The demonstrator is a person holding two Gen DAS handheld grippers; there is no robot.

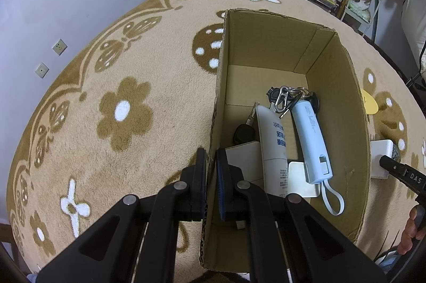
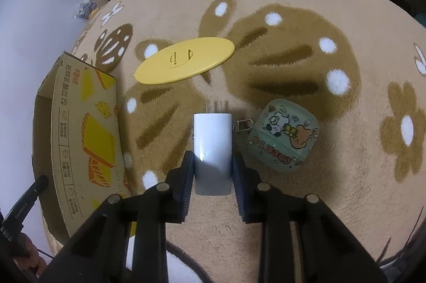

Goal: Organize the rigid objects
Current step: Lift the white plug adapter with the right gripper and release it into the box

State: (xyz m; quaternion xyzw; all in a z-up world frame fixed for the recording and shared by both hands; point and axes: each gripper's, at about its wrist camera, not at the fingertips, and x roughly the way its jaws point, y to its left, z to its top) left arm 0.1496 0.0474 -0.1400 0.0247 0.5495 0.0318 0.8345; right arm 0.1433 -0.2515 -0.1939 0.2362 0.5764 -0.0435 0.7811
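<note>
Left tool (image 1: 211, 184) pinching box wall (image 1: 213, 139) | right tool (image 2: 212, 178) gripping charger (image 2: 212, 147) (prongs forward)

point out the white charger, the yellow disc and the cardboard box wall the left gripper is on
white charger (image 2: 212, 147): right wrist view, middle of its glossy body.
yellow disc (image 2: 185, 60): right wrist view, centre of its top face.
cardboard box (image 1: 217, 107): left wrist view, on its left wall, above the pinch.
</note>
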